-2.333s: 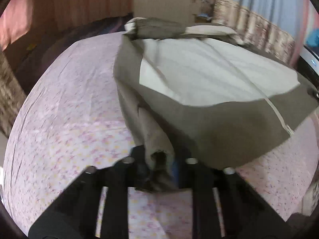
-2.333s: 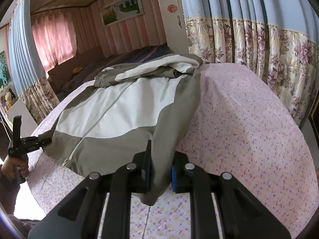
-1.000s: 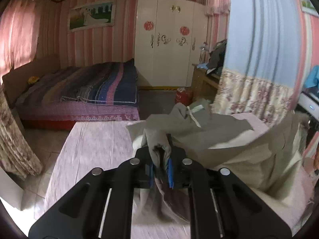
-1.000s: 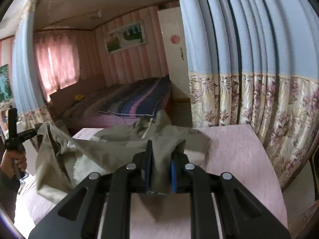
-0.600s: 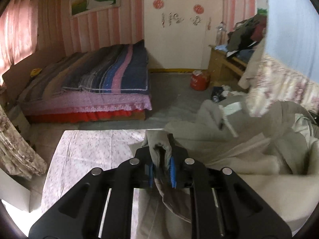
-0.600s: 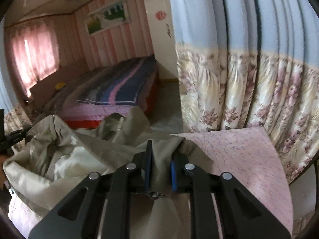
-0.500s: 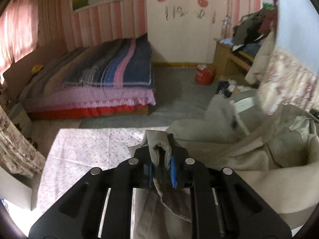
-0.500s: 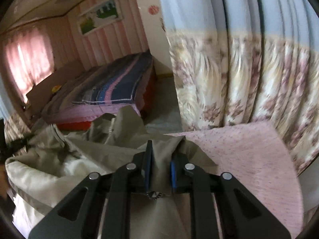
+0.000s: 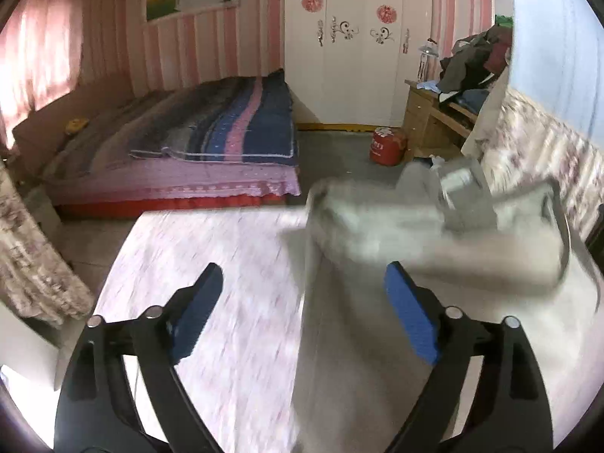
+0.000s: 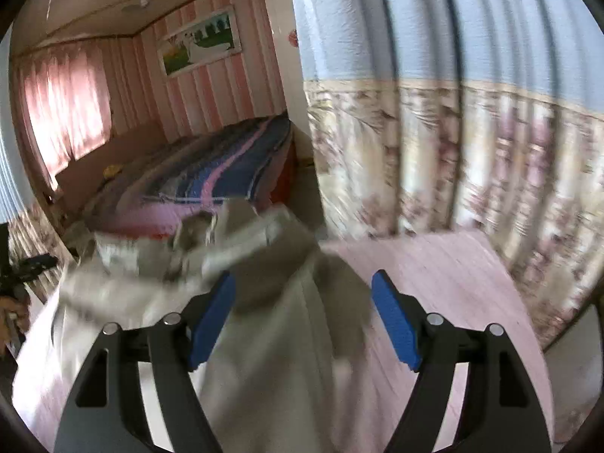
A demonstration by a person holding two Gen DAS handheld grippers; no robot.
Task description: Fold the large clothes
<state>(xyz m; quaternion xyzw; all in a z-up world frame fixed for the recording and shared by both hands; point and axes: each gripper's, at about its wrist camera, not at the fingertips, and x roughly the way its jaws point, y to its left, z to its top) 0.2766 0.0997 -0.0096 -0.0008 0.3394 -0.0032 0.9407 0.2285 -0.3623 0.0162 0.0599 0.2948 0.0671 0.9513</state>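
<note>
A large grey and white jacket [image 9: 396,241] lies blurred and bunched on the pink floral table cover [image 9: 211,264]. My left gripper [image 9: 302,275] is open and empty, with the jacket's edge just ahead of and under its right finger. In the right wrist view the jacket [image 10: 264,302] spreads between and beyond my right gripper [image 10: 302,283], which is open and holds nothing. Its blue pads [image 10: 396,321] stand wide apart above the cloth.
A bed with a striped blanket [image 9: 211,132] stands beyond the table, with a white wardrobe [image 9: 355,37] and a wooden desk [image 9: 434,113] behind. A red container [image 9: 387,145] sits on the floor. A flowered curtain [image 10: 472,132] hangs close on the right.
Both grippers were shut on the jacket's edges and carried it forward over the table. Now both have opened and the jacket has dropped out of them onto the table.
</note>
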